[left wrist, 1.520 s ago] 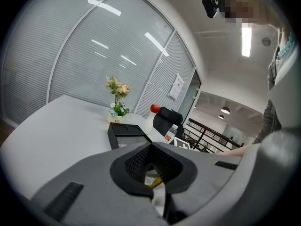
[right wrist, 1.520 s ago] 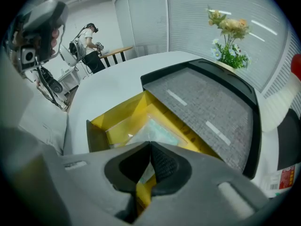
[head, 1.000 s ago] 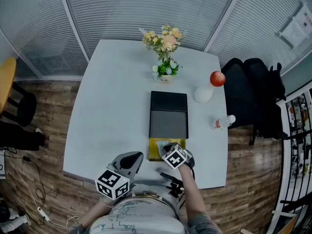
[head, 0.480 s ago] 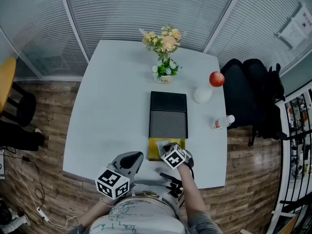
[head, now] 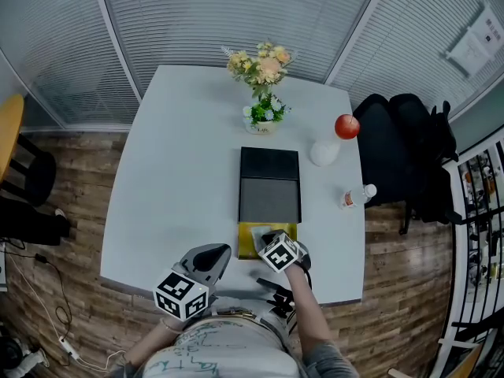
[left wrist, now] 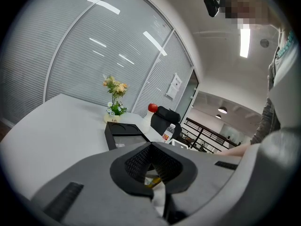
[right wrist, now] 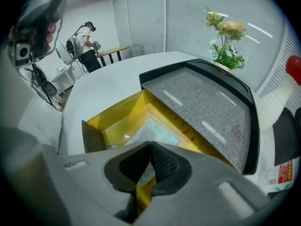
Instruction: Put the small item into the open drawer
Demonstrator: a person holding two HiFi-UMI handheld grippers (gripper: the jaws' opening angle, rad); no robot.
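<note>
Right gripper view: bottle (right wrist: 281, 172) label red, print unreadable

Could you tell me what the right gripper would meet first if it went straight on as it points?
Likely the drawer floor: the right gripper, shut on a packet, points steeply down into it; depth is unclear.

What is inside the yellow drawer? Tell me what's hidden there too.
A pale packet lies in the drawer, its near edge between the right gripper's shut jaws. The box covers the drawer's back; the gripper covers its near end.
</note>
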